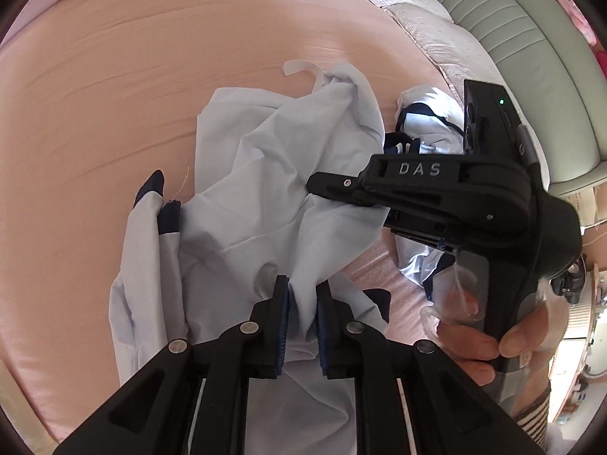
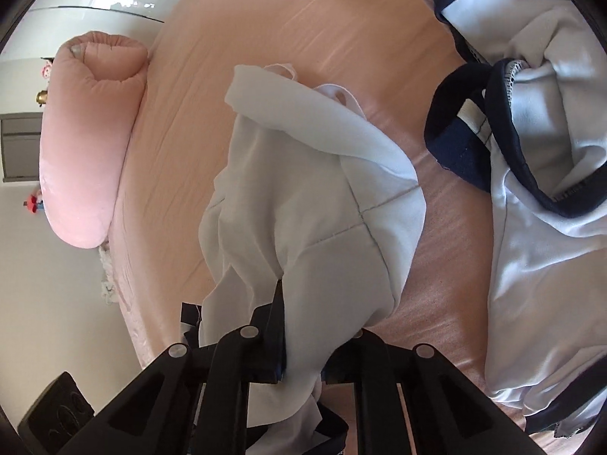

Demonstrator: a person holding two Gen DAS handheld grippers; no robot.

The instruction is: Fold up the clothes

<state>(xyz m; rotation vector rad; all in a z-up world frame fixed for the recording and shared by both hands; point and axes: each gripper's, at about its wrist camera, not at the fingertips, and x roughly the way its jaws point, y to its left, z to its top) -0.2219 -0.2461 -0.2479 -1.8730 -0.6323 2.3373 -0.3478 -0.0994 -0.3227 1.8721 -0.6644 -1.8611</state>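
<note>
Both hand-held grippers, left (image 1: 302,295) and right (image 2: 299,326), pinch folds of the pale shirt (image 1: 265,174) above the pink bed (image 1: 114,94).

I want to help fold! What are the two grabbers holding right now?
Left gripper: closed on the pale blue garment.
Right gripper: closed on the same garment.

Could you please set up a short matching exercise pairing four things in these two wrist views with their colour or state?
Things:
1. pale blue garment
2. bedsheet
3. second garment
4. rolled pillow

Descriptions:
A. white with navy trim, lying loose
B. pink, at the bed's edge
C. gripped by both tools
D. peach, spread under everything

Pairs: 1-C, 2-D, 3-A, 4-B
</note>
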